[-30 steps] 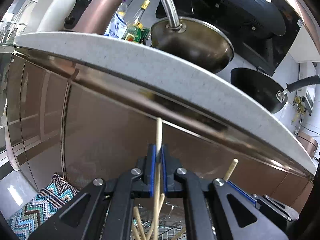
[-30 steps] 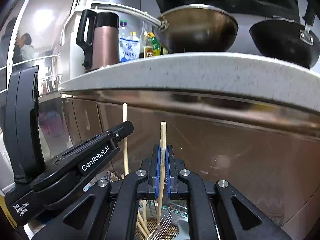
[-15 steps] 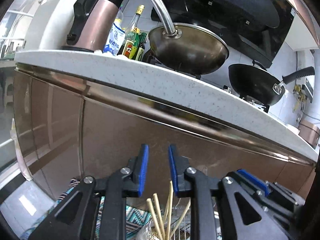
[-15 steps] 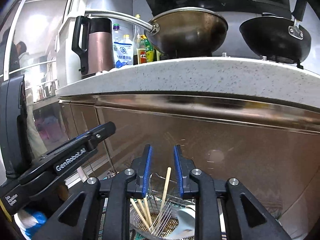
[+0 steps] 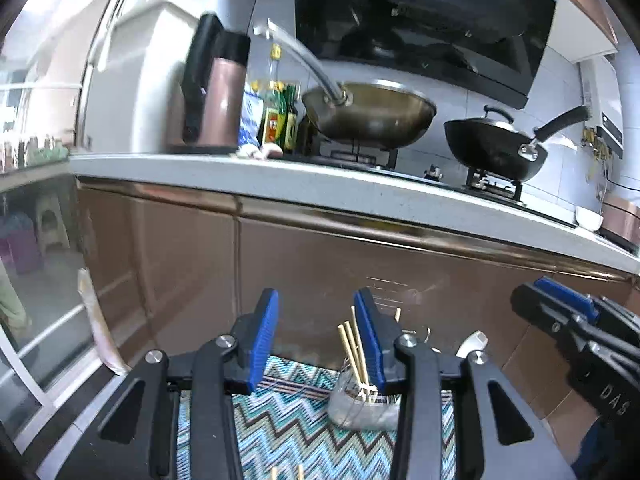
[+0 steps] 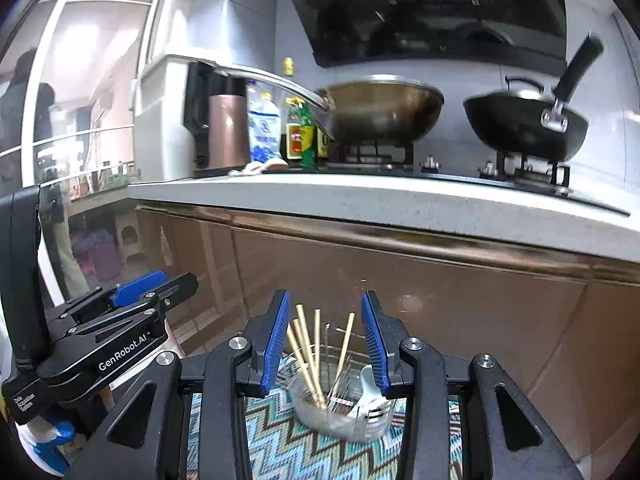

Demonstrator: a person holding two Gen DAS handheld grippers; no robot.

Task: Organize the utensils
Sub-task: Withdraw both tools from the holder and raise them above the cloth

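Note:
A metal utensil holder (image 6: 344,412) stands on a zigzag mat (image 6: 288,448) below the cabinet front. Several wooden chopsticks (image 6: 308,348) stand upright in it, with forks and a white spoon (image 6: 366,392). My right gripper (image 6: 325,336) is open and empty, above and in front of the holder. My left gripper (image 5: 316,336) is open and empty; the holder (image 5: 360,408) and chopsticks (image 5: 352,344) show beside its right finger. Two chopstick tips (image 5: 286,472) poke up at the bottom edge. The other gripper shows in each view: right one (image 5: 576,332), left one (image 6: 120,320).
A brown cabinet front (image 5: 360,272) rises behind the holder under a white countertop (image 5: 320,188). On top stand a pink kettle (image 5: 216,96), bottles (image 5: 280,116), a steel wok (image 5: 372,112) and a black pan (image 5: 496,148).
Both grippers held a chopstick upright, then opened and let it drop into the holder. Both have since pulled back and up, with jaws wider.

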